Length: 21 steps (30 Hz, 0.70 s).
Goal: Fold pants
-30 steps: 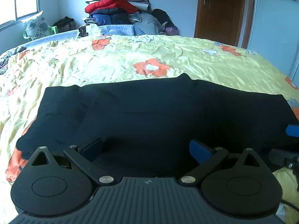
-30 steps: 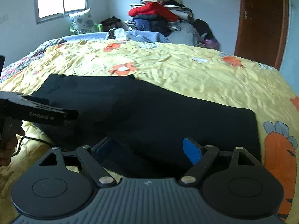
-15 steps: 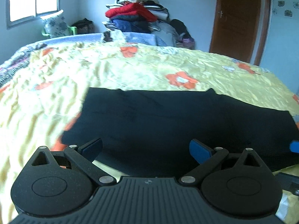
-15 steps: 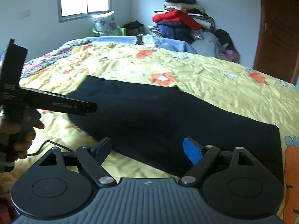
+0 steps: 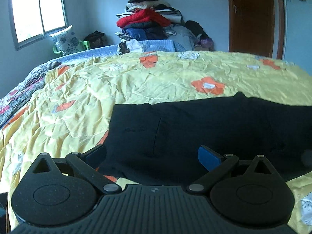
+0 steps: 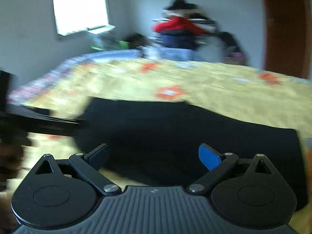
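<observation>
So we've got the black pants (image 5: 204, 128) spread flat on the yellow flowered bedspread (image 5: 136, 81), near its front edge. Our left gripper (image 5: 152, 156) is hanging over the pants with its fingers wide apart, nothing in them. Same deal with our right gripper (image 6: 154, 156), released and empty above the pants (image 6: 175, 128), though that view is pretty blurry. No real containers here, just a big heap of clothes (image 5: 152, 25) stacked past the far side of the bedspread, by the wooden door (image 5: 251, 15)
</observation>
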Available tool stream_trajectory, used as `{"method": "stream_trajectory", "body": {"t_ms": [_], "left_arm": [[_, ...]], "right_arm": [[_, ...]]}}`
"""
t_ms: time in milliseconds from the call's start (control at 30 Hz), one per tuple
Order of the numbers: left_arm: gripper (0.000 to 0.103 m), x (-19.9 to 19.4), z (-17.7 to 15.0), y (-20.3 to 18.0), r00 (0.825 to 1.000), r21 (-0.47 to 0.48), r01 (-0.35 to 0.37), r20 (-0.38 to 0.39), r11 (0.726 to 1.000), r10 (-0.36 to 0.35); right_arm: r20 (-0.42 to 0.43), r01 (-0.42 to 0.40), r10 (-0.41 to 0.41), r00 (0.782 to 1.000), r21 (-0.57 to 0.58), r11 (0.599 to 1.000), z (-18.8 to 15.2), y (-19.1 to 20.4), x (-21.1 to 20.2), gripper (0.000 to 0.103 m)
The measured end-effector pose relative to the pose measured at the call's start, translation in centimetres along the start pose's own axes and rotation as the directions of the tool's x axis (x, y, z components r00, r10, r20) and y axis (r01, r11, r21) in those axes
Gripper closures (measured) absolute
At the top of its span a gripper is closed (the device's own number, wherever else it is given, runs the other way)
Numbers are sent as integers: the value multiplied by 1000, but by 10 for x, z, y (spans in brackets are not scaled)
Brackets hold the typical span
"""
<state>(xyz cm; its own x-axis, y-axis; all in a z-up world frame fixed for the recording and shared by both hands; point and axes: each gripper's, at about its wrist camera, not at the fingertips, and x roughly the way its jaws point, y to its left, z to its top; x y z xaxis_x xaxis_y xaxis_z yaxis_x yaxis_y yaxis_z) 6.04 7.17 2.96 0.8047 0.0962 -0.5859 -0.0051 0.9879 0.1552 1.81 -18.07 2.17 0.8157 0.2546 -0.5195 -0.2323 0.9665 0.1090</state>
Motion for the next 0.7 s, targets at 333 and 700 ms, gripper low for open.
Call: {"method": "stream_trajectory", "body": {"t_ms": [333,700], "left_arm": [[1,30,-5,-21,999,25,1,-40,1000,1],[1,43,-10,-29,997,-12,22,-70,1000,-23]], "right_arm": [[-51,190,-185,981,126,974,-33,-46,46,3],[-50,209,-206,977,66,976,-39,-39,47,0]]}}
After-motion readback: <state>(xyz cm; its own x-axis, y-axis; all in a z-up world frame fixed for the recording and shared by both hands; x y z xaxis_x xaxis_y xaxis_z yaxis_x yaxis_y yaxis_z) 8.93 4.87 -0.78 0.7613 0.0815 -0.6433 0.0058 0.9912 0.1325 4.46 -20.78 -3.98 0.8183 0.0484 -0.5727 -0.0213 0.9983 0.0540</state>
